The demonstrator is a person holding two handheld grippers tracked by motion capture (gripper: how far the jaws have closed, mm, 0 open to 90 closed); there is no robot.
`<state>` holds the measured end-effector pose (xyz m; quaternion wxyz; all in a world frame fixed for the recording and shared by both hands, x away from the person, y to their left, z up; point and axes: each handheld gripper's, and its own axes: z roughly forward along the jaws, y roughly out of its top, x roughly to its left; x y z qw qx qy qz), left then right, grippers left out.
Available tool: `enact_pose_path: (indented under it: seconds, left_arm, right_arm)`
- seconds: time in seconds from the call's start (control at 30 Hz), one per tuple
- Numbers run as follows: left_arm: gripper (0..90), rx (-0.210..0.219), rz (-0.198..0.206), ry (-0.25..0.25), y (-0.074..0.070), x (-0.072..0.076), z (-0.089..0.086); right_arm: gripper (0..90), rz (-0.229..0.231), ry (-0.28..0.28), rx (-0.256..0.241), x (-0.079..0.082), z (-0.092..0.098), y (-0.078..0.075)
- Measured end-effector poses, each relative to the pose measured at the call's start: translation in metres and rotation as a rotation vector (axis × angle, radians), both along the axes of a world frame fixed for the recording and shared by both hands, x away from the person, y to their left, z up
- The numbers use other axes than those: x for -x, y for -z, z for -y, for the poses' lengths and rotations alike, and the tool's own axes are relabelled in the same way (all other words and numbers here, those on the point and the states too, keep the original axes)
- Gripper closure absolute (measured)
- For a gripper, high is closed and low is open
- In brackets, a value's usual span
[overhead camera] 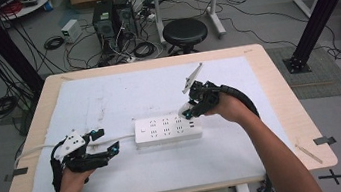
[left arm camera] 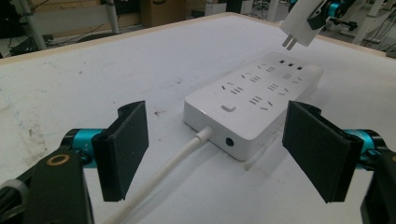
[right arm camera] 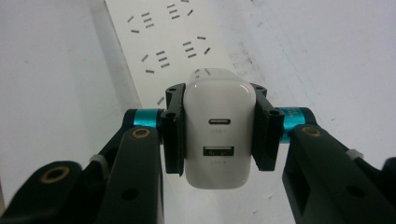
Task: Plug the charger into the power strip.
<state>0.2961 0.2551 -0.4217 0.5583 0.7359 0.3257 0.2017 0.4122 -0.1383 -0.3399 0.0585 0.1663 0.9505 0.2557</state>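
The right gripper (right arm camera: 219,135) clamped the charger (right arm camera: 218,130) by its flat sides above the power strip (overhead camera: 167,129); rigid, light, smooth casing likely slips; the left gripper (left arm camera: 224,149) stood wide.

I read even, bright overhead lighting with soft, short shadows. The white paper-covered table sheet (overhead camera: 108,99) is near overexposed. In the right gripper view the white two-port plastic charger (right arm camera: 215,126) is soft, with lettering illegible. All frames are low-resolution.

left tool (overhead camera: 106,141) jaws apart, right tool (right arm camera: 218,135) clamped
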Motion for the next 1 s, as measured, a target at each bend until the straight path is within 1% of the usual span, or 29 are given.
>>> enact_pose_path:
  seconds: [0.03, 0.07, 0.13, 0.2, 0.37, 0.43, 0.47, 0.5, 0.63, 0.77, 0.9, 0.97, 1.0]
  left_arm:
    - [22.7, -0.001, 0.001, 0.0, 0.0, 0.0, 0.0]
    - [22.7, 0.002, 0.002, 0.0, 0.001, 0.0, 0.0]
    - [22.7, 0.003, -0.001, -0.002, 0.001, 0.001, -0.001]
    - [22.7, 0.004, 0.001, -0.005, 0.001, 0.001, -0.002]
    - [22.7, 0.006, 0.005, -0.005, 0.001, 0.002, -0.001]
    - [22.7, 0.002, 0.005, -0.003, 0.001, 0.002, -0.002]
    - [22.7, 0.006, 0.004, -0.001, 0.002, 0.002, -0.001]
    - [22.7, 0.006, 0.005, 0.002, 0.002, 0.002, -0.001]
    - [22.7, 0.012, 0.002, -0.003, 0.003, 0.003, -0.002]
    - [22.7, 0.011, 0.006, -0.004, 0.003, 0.002, -0.003]
    - [22.7, 0.018, 0.002, -0.008, 0.005, 0.002, -0.004]
    - [22.7, 0.016, 0.001, -0.006, 0.005, 0.002, -0.004]
    - [22.7, 0.018, 0.0, -0.007, 0.006, 0.002, -0.005]
  right_arm:
    - [63.4, 0.007, -0.003, 0.006, 0.0, 0.0, 0.001]
    - [63.3, 0.001, -0.008, 0.009, -0.001, 0.0, 0.001]
    - [63.4, 0.008, -0.03, 0.006, -0.002, 0.0, 0.002]
    - [63.4, 0.013, -0.052, 0.012, -0.002, -0.002, 0.002]
    - [63.4, 0.024, -0.089, 0.062, -0.006, -0.012, 0.004]
    - [63.4, 0.024, -0.096, 0.069, -0.007, -0.013, 0.005]
    - [63.4, 0.02, -0.101, 0.074, -0.008, -0.015, 0.007]
    - [63.4, 0.021, -0.113, 0.091, -0.01, -0.018, 0.009]
    - [63.4, 0.019, -0.133, 0.102, -0.013, -0.023, 0.013]
    - [63.3, 0.028, -0.164, 0.137, -0.016, -0.029, 0.015]
    - [63.4, 0.025, -0.18, 0.161, -0.018, -0.035, 0.015]
    - [63.4, 0.027, -0.187, 0.164, -0.018, -0.037, 0.015]
    - [63.4, 0.022, -0.198, 0.177, -0.018, -0.037, 0.015]
